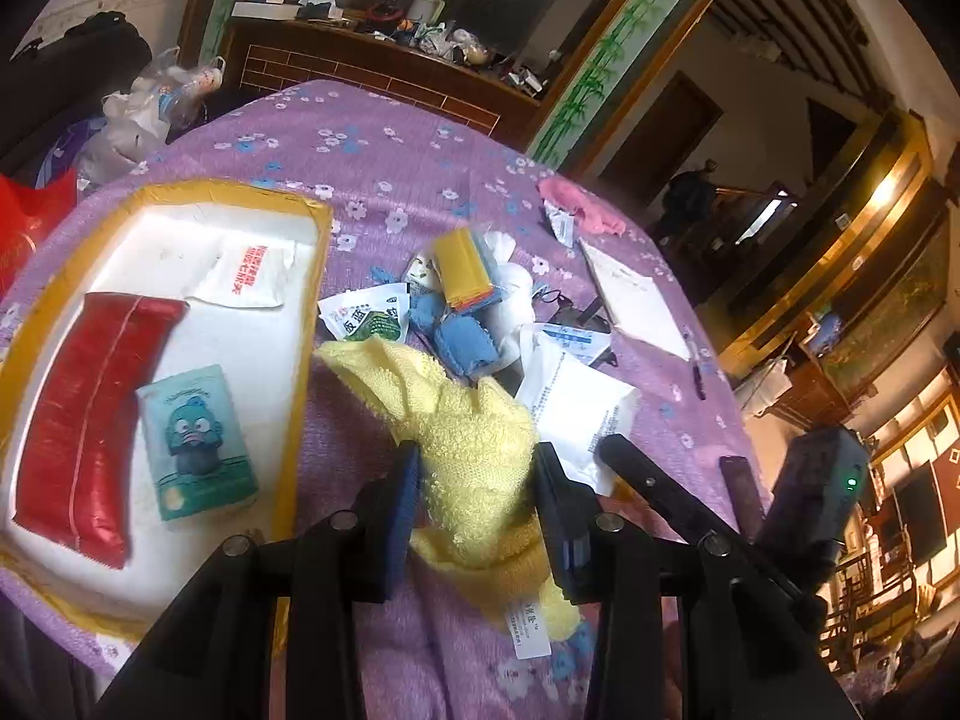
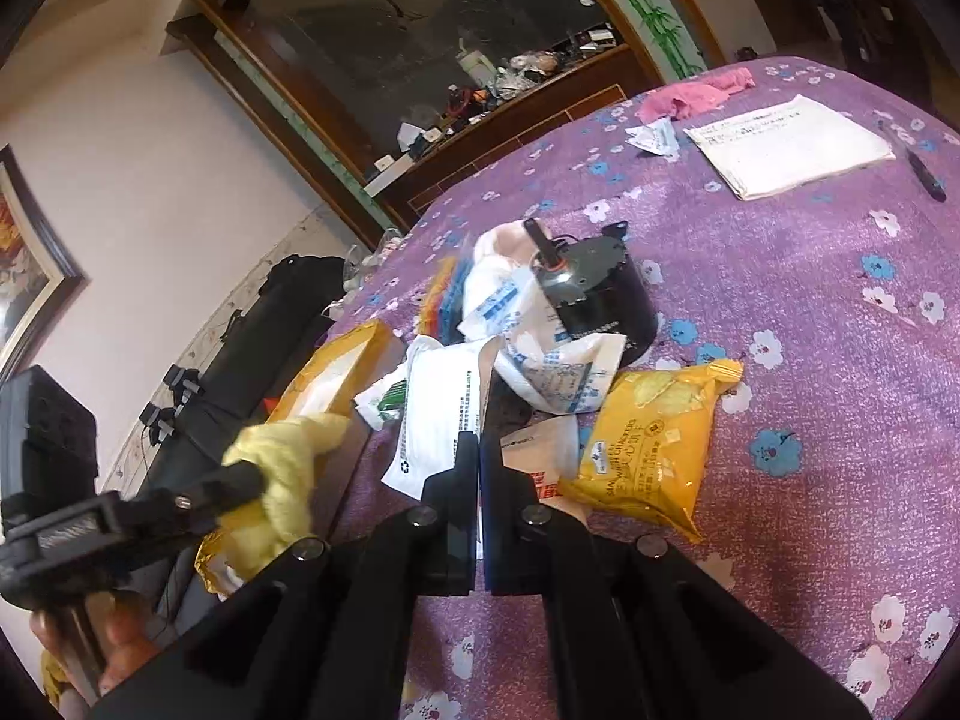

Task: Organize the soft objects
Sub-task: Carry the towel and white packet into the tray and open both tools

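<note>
My left gripper (image 1: 476, 456) is shut on a yellow towel (image 1: 390, 366), which hangs bunched between the pads just above the purple flowered tablecloth (image 1: 390, 144). From the right wrist view, the same towel (image 2: 282, 438) sits in the left gripper (image 2: 255, 480) beside the foam box. That white foam box (image 1: 318, 276) with a yellow taped rim lies to the left and holds a red pouch (image 1: 90, 420), a teal tissue pack (image 1: 195, 441) and a white packet (image 1: 246, 276). My right gripper (image 2: 480, 450) is shut with nothing in it, over white plastic packets (image 2: 444, 408).
A heap of blue cloths (image 1: 468, 342), a stack of coloured cloths (image 1: 462, 264) and sachets lies mid-table. A pink cloth (image 2: 690, 96), paper pad (image 2: 786, 144) and pen (image 2: 918, 168) lie farther off. A black motor (image 2: 594, 294) and yellow snack bag (image 2: 648, 444) are near my right gripper.
</note>
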A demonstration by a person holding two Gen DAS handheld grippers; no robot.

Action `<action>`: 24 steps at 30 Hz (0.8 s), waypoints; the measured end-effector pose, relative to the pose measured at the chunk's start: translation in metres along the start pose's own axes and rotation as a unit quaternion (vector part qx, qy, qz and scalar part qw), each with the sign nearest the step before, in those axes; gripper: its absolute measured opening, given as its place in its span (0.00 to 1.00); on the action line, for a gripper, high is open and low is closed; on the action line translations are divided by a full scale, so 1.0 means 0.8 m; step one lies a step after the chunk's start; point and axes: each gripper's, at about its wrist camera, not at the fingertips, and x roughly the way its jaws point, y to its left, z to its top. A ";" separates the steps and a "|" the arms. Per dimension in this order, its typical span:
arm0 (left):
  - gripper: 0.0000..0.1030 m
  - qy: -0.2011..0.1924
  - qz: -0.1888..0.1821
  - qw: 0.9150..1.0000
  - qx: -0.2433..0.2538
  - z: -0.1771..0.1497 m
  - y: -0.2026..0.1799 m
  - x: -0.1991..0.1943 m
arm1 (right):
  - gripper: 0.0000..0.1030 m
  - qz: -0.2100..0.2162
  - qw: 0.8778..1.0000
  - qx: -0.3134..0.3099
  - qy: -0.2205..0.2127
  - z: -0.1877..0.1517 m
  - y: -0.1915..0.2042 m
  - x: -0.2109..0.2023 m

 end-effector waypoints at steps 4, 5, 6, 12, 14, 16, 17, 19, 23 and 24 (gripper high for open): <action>0.38 -0.013 -0.011 1.000 -0.014 -0.003 0.012 -0.032 | 0.01 -0.007 1.000 -0.016 -0.012 -0.003 0.010 -0.006; 0.38 -0.021 -0.010 1.000 -0.016 -0.001 0.018 -0.045 | 0.01 -0.003 1.000 -0.013 -0.019 -0.004 0.013 -0.010; 0.38 -0.028 -0.007 0.999 -0.019 0.001 0.023 -0.055 | 0.01 0.013 1.000 -0.005 -0.017 -0.003 0.015 -0.011; 0.38 -0.063 0.023 0.997 -0.028 0.020 0.060 -0.107 | 0.01 0.072 0.997 -0.015 0.015 0.004 0.057 0.003; 0.38 -0.068 0.034 0.997 -0.029 0.024 0.072 -0.113 | 0.01 0.081 0.996 -0.027 0.029 0.006 0.074 0.015; 0.38 -0.076 0.047 0.996 -0.031 0.025 0.084 -0.119 | 0.01 0.085 0.994 -0.041 0.048 0.006 0.096 0.033; 0.38 -0.078 0.050 0.995 -0.034 0.025 0.091 -0.121 | 0.01 0.085 0.994 -0.047 0.057 0.006 0.106 0.043; 0.38 -0.078 0.056 0.995 -0.040 0.026 0.106 -0.120 | 0.01 0.091 0.992 -0.058 0.069 0.006 0.123 0.058; 0.38 -0.074 0.082 0.993 -0.043 0.030 0.131 -0.114 | 0.01 0.085 0.990 -0.081 0.084 0.015 0.156 0.092; 0.38 -0.073 0.086 0.993 -0.040 0.031 0.136 -0.111 | 0.01 0.081 0.989 -0.084 0.086 0.017 0.161 0.099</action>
